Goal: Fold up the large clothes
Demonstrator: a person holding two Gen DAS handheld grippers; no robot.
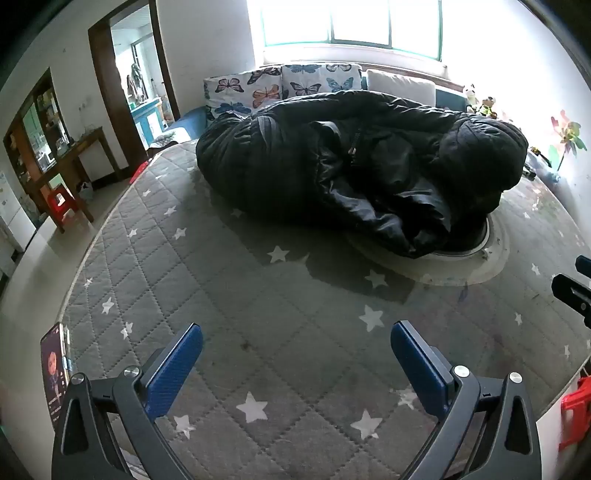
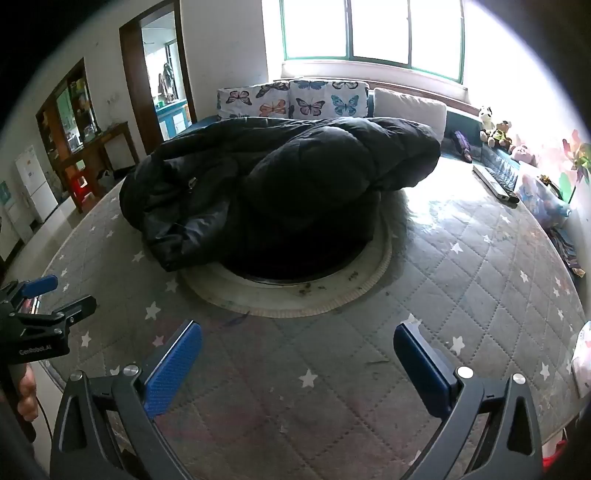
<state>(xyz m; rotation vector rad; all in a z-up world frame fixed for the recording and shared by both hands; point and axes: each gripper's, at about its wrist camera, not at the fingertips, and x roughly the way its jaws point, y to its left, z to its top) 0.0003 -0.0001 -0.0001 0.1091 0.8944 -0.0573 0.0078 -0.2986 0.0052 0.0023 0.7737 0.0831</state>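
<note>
Heaped on the grey star-quilted cover [image 1: 229, 266], over its round central opening [image 2: 295, 291]: a black puffer coat [image 1: 351, 173], probably bulky yet light, soft, slick-shelled. Long axis across the view, side to side; zipper [image 1: 354, 147] uppermost. Best taken at hem or shoulder seams. Left gripper [image 1: 295, 343] and right gripper [image 2: 297, 343]: both spread wide, empty, well short of it.

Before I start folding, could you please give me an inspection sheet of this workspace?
Surface: grey star-print quilted cover with a round ringed panel in the middle.
Job's things: black puffer coat heaped, unfolded, partly over the panel.
Clutter: phone at the near left edge; remote far right.
Grippers: left gripper and right gripper open, empty, short of the coat.
Cables: nothing seen.
Surroundings: butterfly cushions, window, plush toys.
</note>
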